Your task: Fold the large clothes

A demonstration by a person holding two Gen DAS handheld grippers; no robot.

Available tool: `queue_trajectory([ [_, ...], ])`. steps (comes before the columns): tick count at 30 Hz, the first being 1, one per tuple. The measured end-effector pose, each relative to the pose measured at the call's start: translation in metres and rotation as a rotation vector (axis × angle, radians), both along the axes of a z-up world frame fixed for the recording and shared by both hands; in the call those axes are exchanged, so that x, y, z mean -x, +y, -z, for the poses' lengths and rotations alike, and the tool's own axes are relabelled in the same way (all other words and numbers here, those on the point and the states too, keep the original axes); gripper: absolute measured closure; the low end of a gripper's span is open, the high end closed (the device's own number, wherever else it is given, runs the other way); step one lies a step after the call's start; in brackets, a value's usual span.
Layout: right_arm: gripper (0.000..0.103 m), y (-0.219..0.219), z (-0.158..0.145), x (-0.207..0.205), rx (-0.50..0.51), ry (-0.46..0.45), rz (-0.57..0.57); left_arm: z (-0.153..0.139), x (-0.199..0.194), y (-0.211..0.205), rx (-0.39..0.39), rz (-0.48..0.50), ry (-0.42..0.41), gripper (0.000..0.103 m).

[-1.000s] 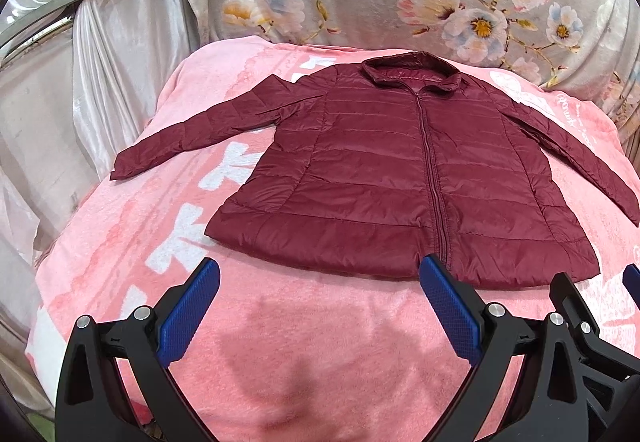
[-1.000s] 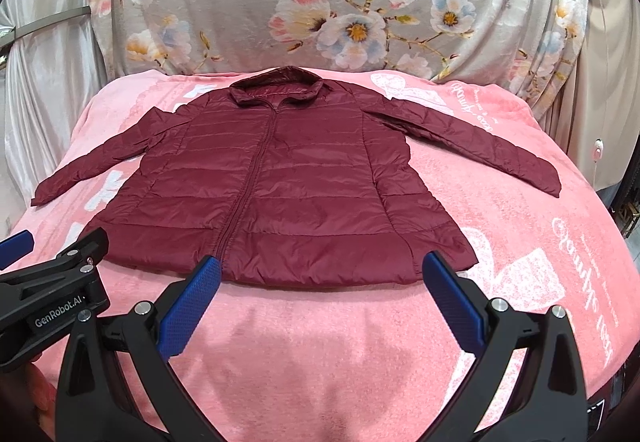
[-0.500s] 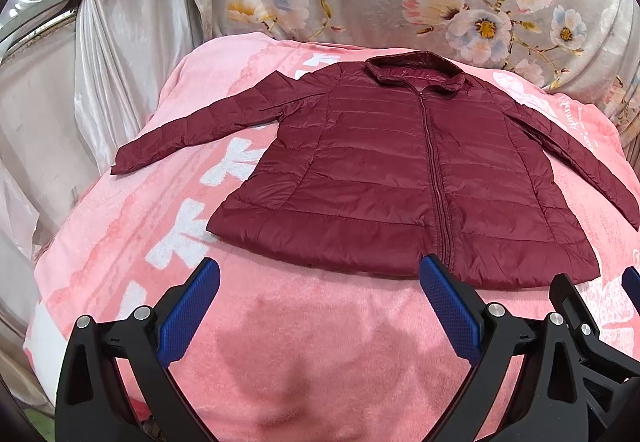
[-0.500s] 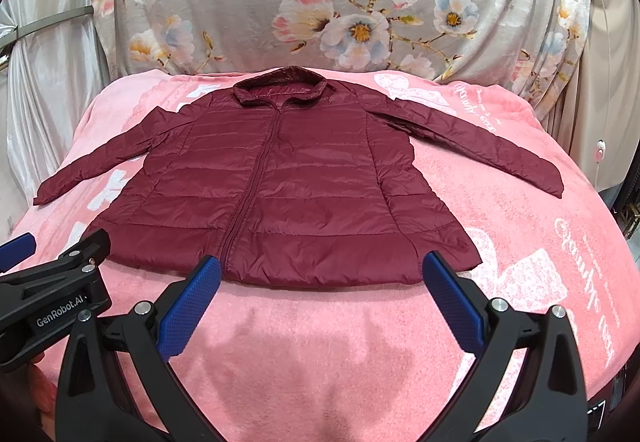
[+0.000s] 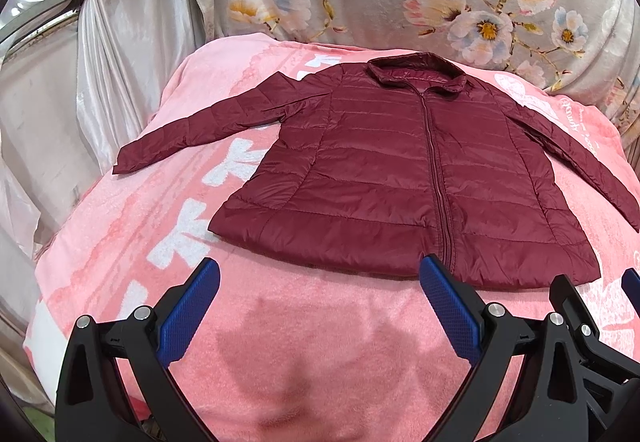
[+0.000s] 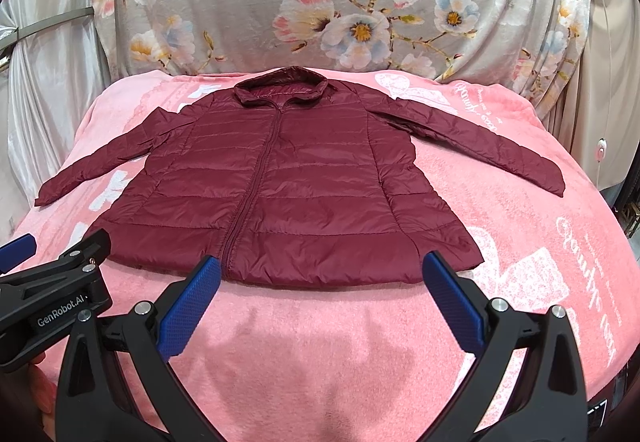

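A dark red quilted jacket lies flat and zipped on a pink blanket, collar at the far end, both sleeves spread out to the sides. The same jacket fills the middle of the right wrist view. My left gripper hovers open just short of the hem, nothing between its blue pads. My right gripper is open too, in front of the hem's right half. The left gripper's body shows at the right view's left edge.
The pink blanket covers a raised bed-like surface that drops off on both sides. A floral cloth hangs behind it. Silvery curtains stand at the left. Bare blanket lies between the grippers and the hem.
Both views have shifted slightly: the jacket sits a little lower and more centred in frame. Both grippers stay open and the jacket has not moved on the blanket.
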State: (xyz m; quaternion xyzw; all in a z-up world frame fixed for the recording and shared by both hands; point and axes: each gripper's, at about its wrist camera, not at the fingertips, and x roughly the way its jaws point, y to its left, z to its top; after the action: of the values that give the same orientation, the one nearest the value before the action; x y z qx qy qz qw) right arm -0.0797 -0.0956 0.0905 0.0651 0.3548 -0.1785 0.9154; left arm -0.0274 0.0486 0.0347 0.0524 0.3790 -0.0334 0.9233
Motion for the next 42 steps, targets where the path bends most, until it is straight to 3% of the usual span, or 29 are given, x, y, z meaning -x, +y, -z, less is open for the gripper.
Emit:
queue_trajectory([
  [33, 0.005, 0.002, 0.007, -0.008, -0.022, 0.011, -0.011, 0.0, -0.007, 0.003, 0.001, -0.005, 0.017, 0.006],
  [37, 0.005, -0.016, 0.015, -0.017, -0.055, 0.018, 0.002, 0.003, -0.016, -0.005, -0.007, -0.001, 0.025, 0.006],
  [42, 0.005, -0.086, 0.029, -0.023, -0.181, 0.013, 0.107, 0.011, -0.035, -0.009, -0.001, -0.027, 0.043, 0.006],
])
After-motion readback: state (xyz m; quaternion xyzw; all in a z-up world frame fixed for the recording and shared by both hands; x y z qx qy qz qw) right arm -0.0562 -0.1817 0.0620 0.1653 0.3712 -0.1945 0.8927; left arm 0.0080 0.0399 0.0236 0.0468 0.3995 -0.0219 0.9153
